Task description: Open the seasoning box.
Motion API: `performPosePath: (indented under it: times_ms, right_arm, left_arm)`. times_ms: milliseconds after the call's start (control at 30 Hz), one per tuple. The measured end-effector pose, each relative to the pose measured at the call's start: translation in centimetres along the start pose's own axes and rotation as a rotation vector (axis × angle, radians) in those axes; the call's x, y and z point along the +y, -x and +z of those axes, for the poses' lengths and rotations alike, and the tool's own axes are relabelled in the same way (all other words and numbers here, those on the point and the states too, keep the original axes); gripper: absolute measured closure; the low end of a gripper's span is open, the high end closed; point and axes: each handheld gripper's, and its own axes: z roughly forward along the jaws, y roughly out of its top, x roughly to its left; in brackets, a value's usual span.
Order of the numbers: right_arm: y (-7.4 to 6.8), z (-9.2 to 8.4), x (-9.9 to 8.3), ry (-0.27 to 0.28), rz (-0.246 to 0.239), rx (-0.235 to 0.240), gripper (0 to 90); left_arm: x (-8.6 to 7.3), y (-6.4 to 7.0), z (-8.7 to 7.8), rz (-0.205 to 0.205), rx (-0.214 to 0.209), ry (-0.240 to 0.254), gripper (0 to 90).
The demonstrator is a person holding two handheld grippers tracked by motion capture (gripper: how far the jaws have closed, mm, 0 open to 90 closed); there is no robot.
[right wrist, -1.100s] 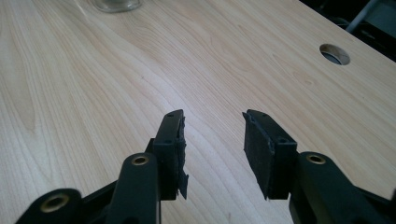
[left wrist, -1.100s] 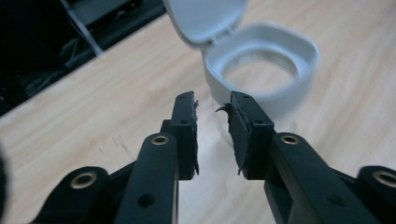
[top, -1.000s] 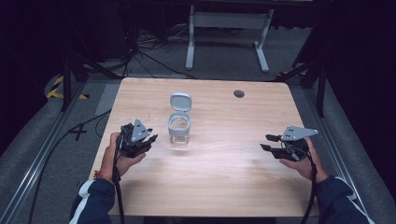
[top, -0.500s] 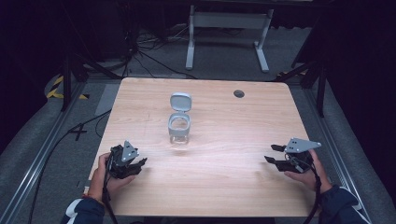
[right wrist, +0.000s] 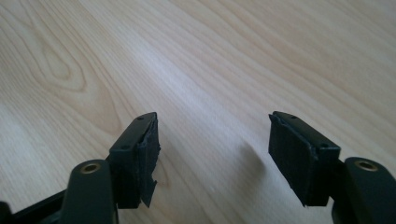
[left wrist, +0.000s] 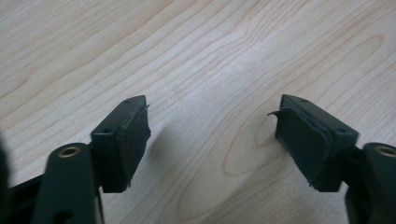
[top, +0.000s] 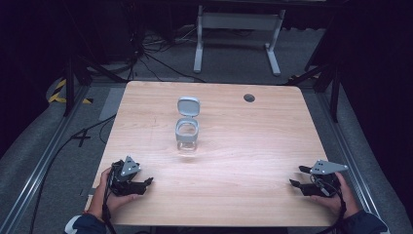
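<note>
A small clear jar (top: 187, 135) stands upright near the middle of the wooden table (top: 243, 141), its grey flip lid (top: 188, 106) hinged back and open. My left gripper (top: 147, 183) rests low at the table's near left corner, jaws open with nothing between them; they have just been opening. In the left gripper view the left gripper (left wrist: 212, 128) frames bare wood. My right gripper (top: 298, 176) sits near the table's near right corner, also open and empty after its jaws have just been opening. The right gripper (right wrist: 212, 140) looks down on plain tabletop in the right gripper view.
A dark round cable hole (top: 249, 97) lies at the table's far right. Beyond the table stand a grey metal stand (top: 236, 29) and loose cables on the floor. A rail (top: 44, 161) runs along the table's left side.
Both hands drew back toward the near edge and sank to the tabletop, the left to the near left corner, the right to the near right. Both pairs of jaws spread wider.
</note>
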Motion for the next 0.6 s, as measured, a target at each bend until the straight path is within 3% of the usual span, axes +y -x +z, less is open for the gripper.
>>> performPosePath:
  times_ms: [33, 100, 167, 233, 467, 600]
  right_arm:
    - [0.0, 0.0, 0.0, 0.000, 0.000, 0.000, 32.4]
    - [0.3, -0.4, -0.9, 0.023, 0.045, 0.008, 30.0]
    - [0.4, -0.5, -1.2, 0.029, 0.060, 0.010, 28.8]
    - [0.9, -0.7, -2.1, 0.057, 0.118, 0.023, 25.5]
    - [0.8, -0.9, -2.3, 0.054, 0.132, 0.003, 23.0]
    - [0.8, -0.9, -2.3, 0.054, 0.132, 0.004, 22.9]
  left_arm:
    - [0.0, 0.0, 0.0, 0.000, 0.000, 0.000, 20.8]
    - [-0.5, -0.3, 0.1, -0.045, -0.037, 0.011, 16.8]
    - [-0.8, -0.5, 0.1, -0.062, -0.051, 0.025, 15.9]
    - [-0.8, -0.4, 0.1, -0.059, -0.050, 0.021, 15.6]
    - [-0.8, -0.4, 0.0, -0.053, -0.034, 0.023, 15.4]
    - [-0.9, -0.3, 0.0, -0.077, -0.039, 0.018, 15.2]
